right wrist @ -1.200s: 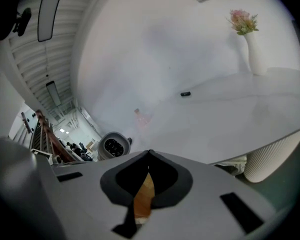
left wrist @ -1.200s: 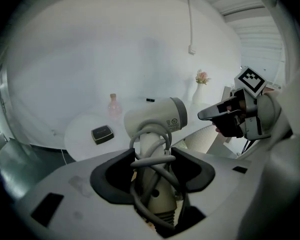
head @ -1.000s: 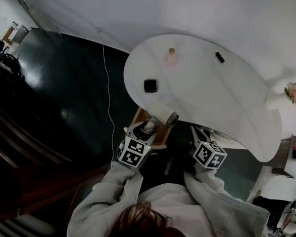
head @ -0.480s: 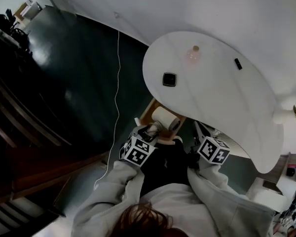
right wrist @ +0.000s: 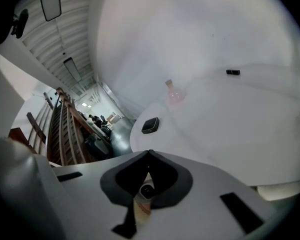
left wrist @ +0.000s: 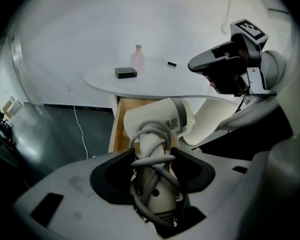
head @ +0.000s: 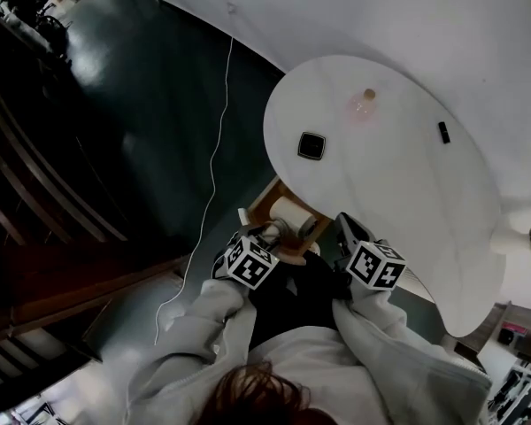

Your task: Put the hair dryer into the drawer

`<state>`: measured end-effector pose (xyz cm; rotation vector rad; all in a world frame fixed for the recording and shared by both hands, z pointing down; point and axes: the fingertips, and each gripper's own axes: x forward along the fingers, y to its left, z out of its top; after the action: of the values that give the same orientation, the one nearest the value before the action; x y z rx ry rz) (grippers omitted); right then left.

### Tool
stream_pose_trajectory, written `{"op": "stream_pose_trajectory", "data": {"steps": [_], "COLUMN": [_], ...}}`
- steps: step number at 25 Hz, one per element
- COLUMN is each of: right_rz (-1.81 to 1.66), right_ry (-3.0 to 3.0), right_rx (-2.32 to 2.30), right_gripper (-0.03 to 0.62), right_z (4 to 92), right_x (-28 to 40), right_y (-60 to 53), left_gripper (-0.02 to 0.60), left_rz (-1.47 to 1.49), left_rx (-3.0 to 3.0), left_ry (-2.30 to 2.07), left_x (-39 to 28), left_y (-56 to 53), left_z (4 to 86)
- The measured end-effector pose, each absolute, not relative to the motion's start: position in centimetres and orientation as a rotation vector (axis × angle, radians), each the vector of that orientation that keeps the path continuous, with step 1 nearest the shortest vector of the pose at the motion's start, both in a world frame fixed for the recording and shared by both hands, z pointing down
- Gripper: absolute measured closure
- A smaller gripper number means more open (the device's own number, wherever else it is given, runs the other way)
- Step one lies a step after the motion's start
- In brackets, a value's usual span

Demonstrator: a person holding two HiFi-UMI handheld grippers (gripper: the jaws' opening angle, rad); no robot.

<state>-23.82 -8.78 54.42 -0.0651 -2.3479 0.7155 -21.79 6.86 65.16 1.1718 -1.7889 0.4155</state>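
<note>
- Head view: The white table (head: 407, 202) has a black box (head: 311, 145) and a pink bottle (head: 365, 104) on top.
- Just under the table's near edge, the drawer (head: 267, 200) is pulled out. It is made of wood.
- The hair dryer (head: 294, 212) hangs right over the drawer, and the left gripper (head: 264, 237) holds its handle.
- The right gripper (head: 347, 230) waits just beside it, under the table edge.
- Left gripper view: The left gripper (left wrist: 154, 154) has its jaws partly apart, and they squeeze the handle of the hair dryer (left wrist: 160, 118).
- The grey cord (left wrist: 149, 134) is wound round the handle in loose loops.
- The dryer's fat head points at the drawer (left wrist: 118, 126).
- The right gripper (left wrist: 200, 64) floats higher up on the right.
- Right gripper view: The right gripper (right wrist: 149, 154) has its jaws pressed tip to tip, and they hold nothing.
- Through the small gap below the tips you can see a bit of the dryer and some wood.
- The dryer looks close to going in, but it is not let go yet.
- To do it well, lower the dryer head first, slowly, and don't bump the table edge or the drawer's side.
- Watch the cord (a loose loop could hang over the side and catch).
- Open the jaws only when the dryer rests on the drawer's bottom.
- Hold the right gripper out of the way.
</note>
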Motion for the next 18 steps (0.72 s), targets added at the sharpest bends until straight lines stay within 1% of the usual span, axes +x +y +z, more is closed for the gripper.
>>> {"op": "stream_pose_trajectory", "data": {"steps": [12,18], "right_rz": [0.807,0.835], "right_ry": [-2.319,-2.304], "right_rx": [0.02,0.057], "right_gripper": [0.545,0.545], "right_z": [55.9,56.4], "right_x": [-21.9,-20.6], "right_y": [-11.8,-12.2], "left_gripper": [0.35,0.35], "left_rz": [0.411,0.442], "left_rx": [1.102,1.11], "left_ry": [-1.637,-1.609], "left_x": [-22.7,-23.7], "left_y": [3.6,2.5], "left_z": [68.8,69.1]}}
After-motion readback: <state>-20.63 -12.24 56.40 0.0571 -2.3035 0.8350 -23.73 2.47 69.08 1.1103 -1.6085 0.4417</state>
